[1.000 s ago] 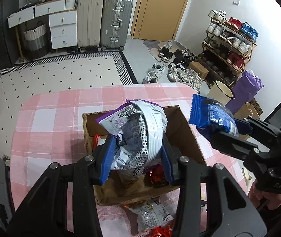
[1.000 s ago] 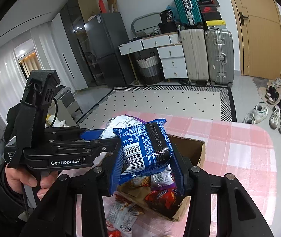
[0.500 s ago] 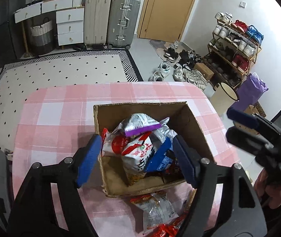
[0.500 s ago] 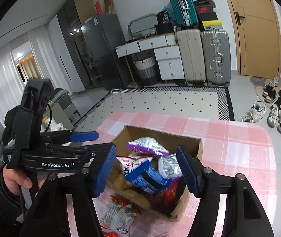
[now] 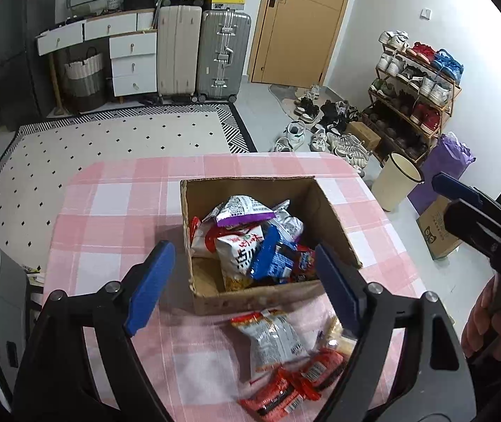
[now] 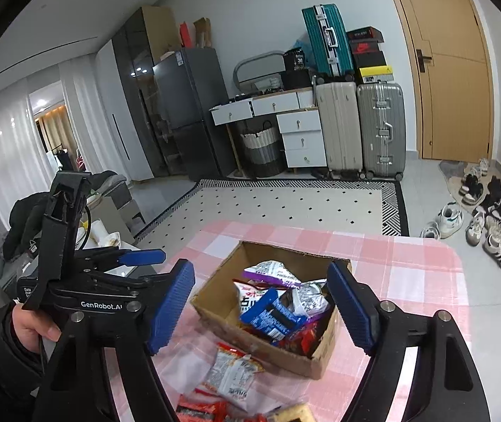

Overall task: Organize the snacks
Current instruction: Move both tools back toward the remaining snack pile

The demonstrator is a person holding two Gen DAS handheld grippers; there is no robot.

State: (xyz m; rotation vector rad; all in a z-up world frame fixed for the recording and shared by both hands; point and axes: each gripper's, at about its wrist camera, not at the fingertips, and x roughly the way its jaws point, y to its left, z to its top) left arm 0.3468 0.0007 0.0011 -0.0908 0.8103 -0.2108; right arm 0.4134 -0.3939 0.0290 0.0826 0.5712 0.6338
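Note:
An open cardboard box (image 5: 324,207) stands on the pink checked table and holds several snack bags. A purple and white bag (image 5: 243,209) and a blue pack (image 5: 268,258) lie on top. My left gripper (image 5: 243,251) hovers over the box's near side, its jaws opening with nothing between them. In the right wrist view my right gripper (image 6: 260,267) is above the same box (image 6: 215,302), its jaws also opening and empty, with the blue pack (image 6: 271,313) lying below. A white bag (image 5: 275,337) and red packs (image 5: 285,390) lie loose in front of the box.
The pink checked tablecloth (image 5: 116,211) has bare room to the left of and behind the box. A cream bin (image 5: 396,183) and a purple bag (image 5: 443,172) stand on the floor off the right edge. A hand (image 6: 36,327) holds the left gripper's handle.
Both grippers have let go: the purple and white bag and the blue pack now lie in the box. Both sets of jaws have spread wide, and both grippers have drawn back and up.

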